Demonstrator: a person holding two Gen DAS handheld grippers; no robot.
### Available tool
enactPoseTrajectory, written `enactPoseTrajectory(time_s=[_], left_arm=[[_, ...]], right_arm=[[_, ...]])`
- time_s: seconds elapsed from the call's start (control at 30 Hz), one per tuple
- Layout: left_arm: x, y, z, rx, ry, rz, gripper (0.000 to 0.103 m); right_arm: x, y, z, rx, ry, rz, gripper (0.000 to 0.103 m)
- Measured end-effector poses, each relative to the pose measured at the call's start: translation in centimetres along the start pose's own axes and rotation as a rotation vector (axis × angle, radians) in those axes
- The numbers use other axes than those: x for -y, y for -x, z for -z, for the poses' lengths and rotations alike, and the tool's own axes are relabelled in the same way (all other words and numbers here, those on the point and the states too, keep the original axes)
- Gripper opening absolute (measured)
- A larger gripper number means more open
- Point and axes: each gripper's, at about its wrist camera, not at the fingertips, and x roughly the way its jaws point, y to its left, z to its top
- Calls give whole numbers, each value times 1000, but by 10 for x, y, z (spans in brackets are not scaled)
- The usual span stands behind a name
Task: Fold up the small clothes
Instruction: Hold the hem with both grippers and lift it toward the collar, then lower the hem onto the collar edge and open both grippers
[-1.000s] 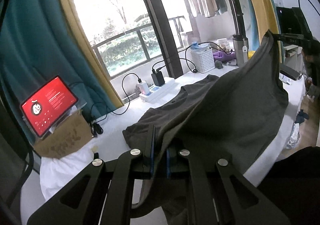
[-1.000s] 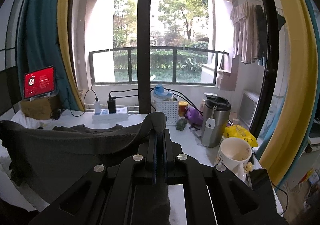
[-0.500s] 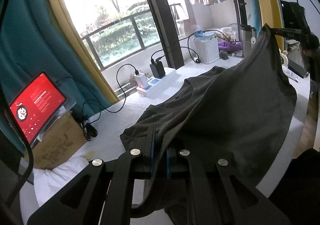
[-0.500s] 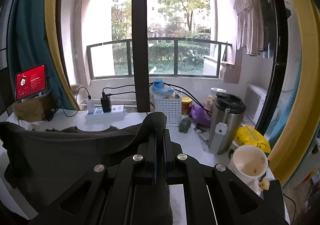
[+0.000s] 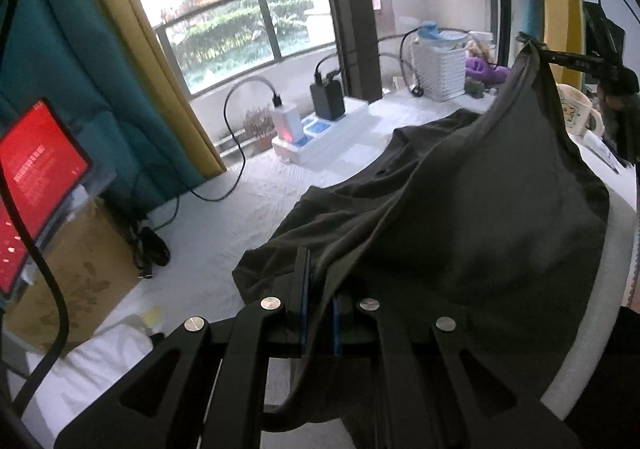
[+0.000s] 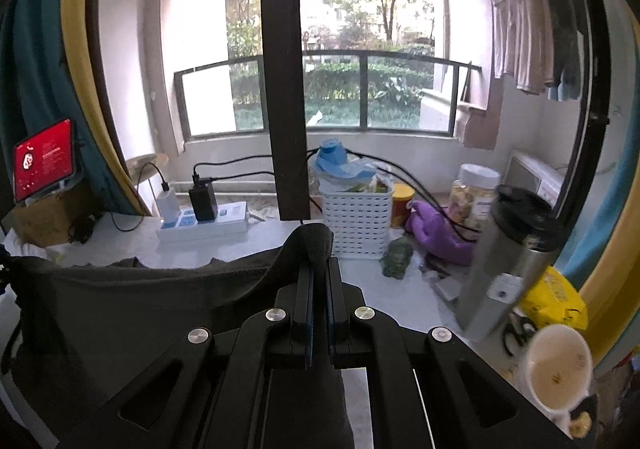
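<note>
Two black claws each pinch a corner of one dark grey cotton T-shirt (image 5: 460,217); the left claw (image 5: 318,289) is closed with only a sliver between its blue-edged fingers (image 5: 305,289), cloth drawn through that gap and spilling down over its frame; the right claw (image 6: 319,291) is likewise closed on a bunched fold that humps up over its tips. In the left wrist view the right claw (image 5: 538,49) appears at the upper right, holding its corner high, so the shirt slopes from there down to the left claw like a tent; the far half of the shirt lies flat on the white quilted table (image 5: 248,201), the near edge hangs past the table rim. Behind the shirt, near the window, sits a white power strip (image 5: 320,133) with a black charger and a white charger plugged in; to its right stands a white plastic lattice basket (image 6: 356,221), then a purple cloth (image 6: 436,233), a steel flask with a black lid (image 6: 504,261) and a cream mug (image 6: 558,369). At the left, a red-screened tablet (image 5: 32,185) leans on a brown cardboard box (image 5: 76,269) beside teal and yellow curtains.
</note>
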Motion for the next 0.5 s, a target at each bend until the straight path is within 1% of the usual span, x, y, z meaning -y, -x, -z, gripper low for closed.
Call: enactPoseTrajectory(time_s=[0.23, 0.5], left_arm=[[-20, -54, -3, -81, 7, 12, 10], [-39, -98, -9, -144, 20, -14, 12]], right_arm=[[0, -61, -3, -70, 3, -8, 5], [1, -135, 2, -153, 5, -19, 5]])
